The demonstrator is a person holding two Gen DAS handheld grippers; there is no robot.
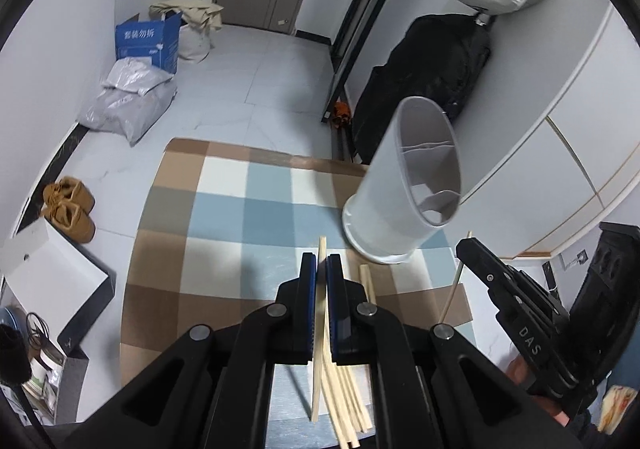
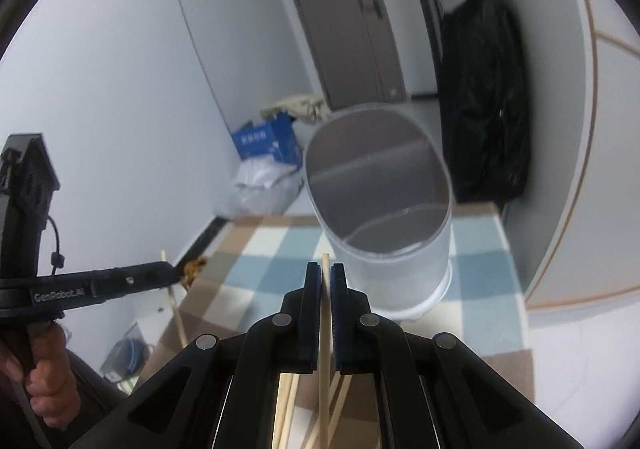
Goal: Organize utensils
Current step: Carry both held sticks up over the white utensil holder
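Clamping one chopstick [image 1: 321,289] each: left gripper [image 1: 322,261], right gripper [image 2: 326,273]; sticks pointing forward toward white holder [image 1: 404,185], along fingers.

holder [image 1: 394,185]: white oval, divided inside, upright on checked table | loose chopsticks [image 1: 352,401]: pale wood, flat, just near side of holder | lifted chopsticks [image 1: 321,289] [image 2: 325,313]: one per tool, off table

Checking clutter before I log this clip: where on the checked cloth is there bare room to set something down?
The checked cloth is bare across its left and far parts, from the left edge up to the white holder. It is crowded near the camera: loose chopsticks lie there, and the holder fills the right side.
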